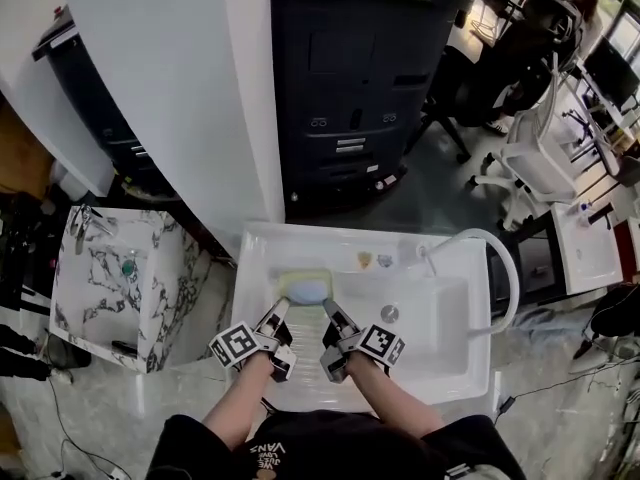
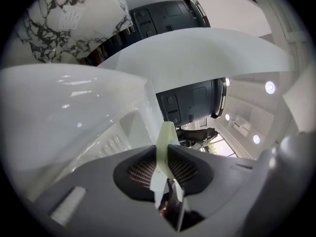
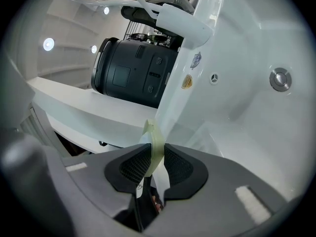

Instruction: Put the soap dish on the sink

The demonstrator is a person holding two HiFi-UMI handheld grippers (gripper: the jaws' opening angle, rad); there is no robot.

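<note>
Carrying the soap dish (image 1: 305,288), my left gripper (image 1: 281,320) and right gripper (image 1: 331,322) each clamped on its rim, over the sink (image 1: 455,383) ledge at nine o'clock of the drain (image 1: 390,313); next I must set it flat, then release.

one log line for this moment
soap dish: held over sink | left gripper: shut on its rim | right gripper: shut on its rim | set down: cannot tell
</note>
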